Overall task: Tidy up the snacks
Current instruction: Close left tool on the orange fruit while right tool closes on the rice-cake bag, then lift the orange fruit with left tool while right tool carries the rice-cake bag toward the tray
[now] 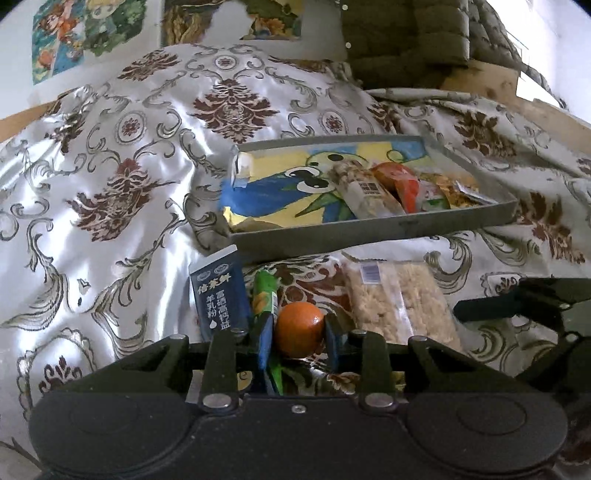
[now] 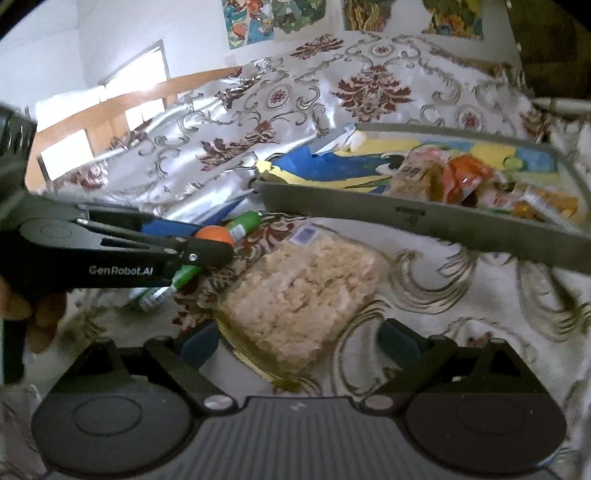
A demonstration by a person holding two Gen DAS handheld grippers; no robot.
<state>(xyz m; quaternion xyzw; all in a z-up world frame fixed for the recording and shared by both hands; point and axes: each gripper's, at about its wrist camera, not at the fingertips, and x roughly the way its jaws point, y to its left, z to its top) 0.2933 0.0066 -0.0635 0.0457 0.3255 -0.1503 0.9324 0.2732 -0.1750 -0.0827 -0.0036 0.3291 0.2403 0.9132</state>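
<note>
Left claw (image 1: 299, 332) clamped on orange (image 1: 300, 329) | right claw (image 2: 299, 343) spread, empty | risk: round orange slipped before tray (image 1: 369, 236)

Glossy white satin cloth with brown damask medallions and grey scrollwork (image 1: 155, 155) covers whole surface, rumpled, raised in hump toward far edge. Colourful cartoon posters (image 1: 70, 33) on white wall (image 2: 122, 33) beyond far edge; one poster torn along lower border. Olive quilted padded cushion (image 1: 424, 33) at far right corner. Brown wooden frame (image 2: 110, 114) visible past cloth's left edge.
</note>
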